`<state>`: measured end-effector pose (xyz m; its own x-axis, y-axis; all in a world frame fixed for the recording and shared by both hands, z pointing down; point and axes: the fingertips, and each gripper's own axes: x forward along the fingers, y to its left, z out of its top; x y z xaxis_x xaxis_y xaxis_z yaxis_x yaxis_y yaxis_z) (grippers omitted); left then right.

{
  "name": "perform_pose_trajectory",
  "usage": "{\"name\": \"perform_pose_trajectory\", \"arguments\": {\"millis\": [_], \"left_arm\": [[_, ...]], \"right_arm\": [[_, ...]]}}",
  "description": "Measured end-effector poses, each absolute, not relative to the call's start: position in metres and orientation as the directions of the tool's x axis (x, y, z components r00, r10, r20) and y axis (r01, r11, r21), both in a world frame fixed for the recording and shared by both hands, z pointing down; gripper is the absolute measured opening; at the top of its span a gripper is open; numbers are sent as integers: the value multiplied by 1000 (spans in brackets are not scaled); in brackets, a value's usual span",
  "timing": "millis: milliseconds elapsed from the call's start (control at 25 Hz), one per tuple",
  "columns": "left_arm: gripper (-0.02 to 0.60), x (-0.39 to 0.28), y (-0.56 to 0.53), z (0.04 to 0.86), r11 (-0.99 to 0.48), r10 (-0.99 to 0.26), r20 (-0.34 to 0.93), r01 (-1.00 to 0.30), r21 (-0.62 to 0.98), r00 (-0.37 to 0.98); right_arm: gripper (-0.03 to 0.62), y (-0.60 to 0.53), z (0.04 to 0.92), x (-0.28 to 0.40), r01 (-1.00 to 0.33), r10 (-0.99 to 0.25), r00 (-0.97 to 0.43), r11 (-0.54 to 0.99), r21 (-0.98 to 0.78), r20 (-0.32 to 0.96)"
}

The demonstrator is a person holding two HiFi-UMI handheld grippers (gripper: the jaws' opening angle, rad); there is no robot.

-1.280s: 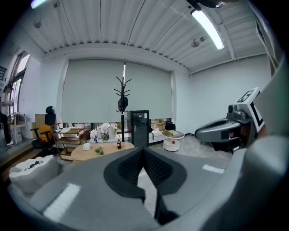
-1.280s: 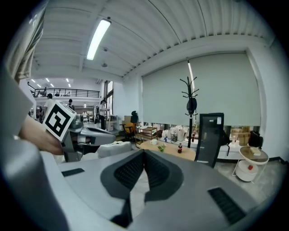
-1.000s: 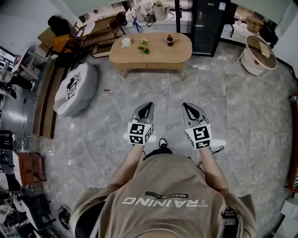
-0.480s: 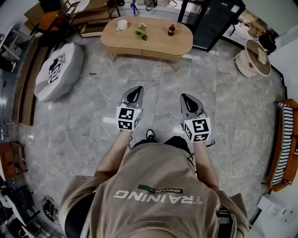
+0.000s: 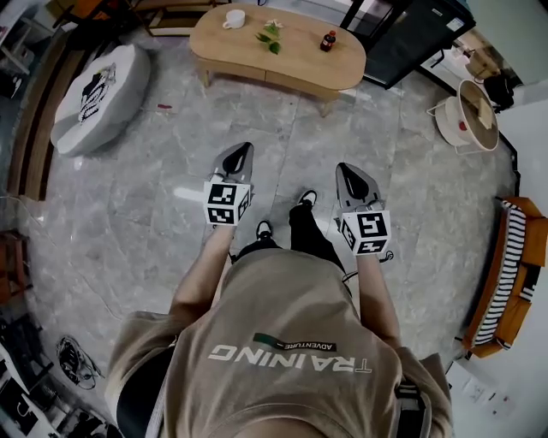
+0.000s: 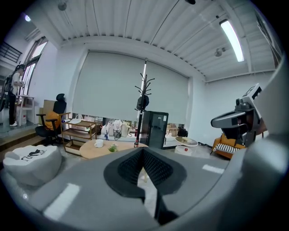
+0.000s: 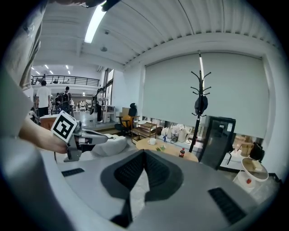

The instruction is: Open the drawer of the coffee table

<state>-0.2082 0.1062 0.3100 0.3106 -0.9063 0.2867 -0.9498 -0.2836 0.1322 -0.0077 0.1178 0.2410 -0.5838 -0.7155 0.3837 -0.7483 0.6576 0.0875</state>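
Person on a grey marble floor point(image 5: 154, 205), holding two closed tools out in front.
Both forearms reach forward side by side. The left tool point(image 5: 239, 156) and right tool point(image 5: 348, 175) point ahead and slightly down, jaws pressed together on nothing. The oval wooden bench point(image 5: 300, 58) stands well ahead, its drawer point(image 5: 295, 82) looking shut. A white beanbag point(image 5: 94, 94) lies to its left.

Ahead of you, the oval wooden surface point(image 5: 300, 64) stands on the grey tiled floor point(image 5: 154, 197). It carries a white cup point(image 5: 234, 17) at its left end, green leaves point(image 5: 269, 32) mid-top and a small dark bottle point(image 5: 328, 40) further right.
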Motion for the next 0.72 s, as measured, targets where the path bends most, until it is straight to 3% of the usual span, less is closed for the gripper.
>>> {"name": "perform_pose_trajectory", "arguments": {"millis": [440, 720], "left_arm": [[6, -190, 67, 297, -289, -907, 303, -955, 60, 294], [6, -147, -5, 278, -342, -899, 300, -939, -29, 318]], "right_arm": [[5, 59, 255, -12, -712, -678, -650, 701, 37, 342], [5, -6, 260, 23, -718, -680, -661, 696, -5, 316]]}}
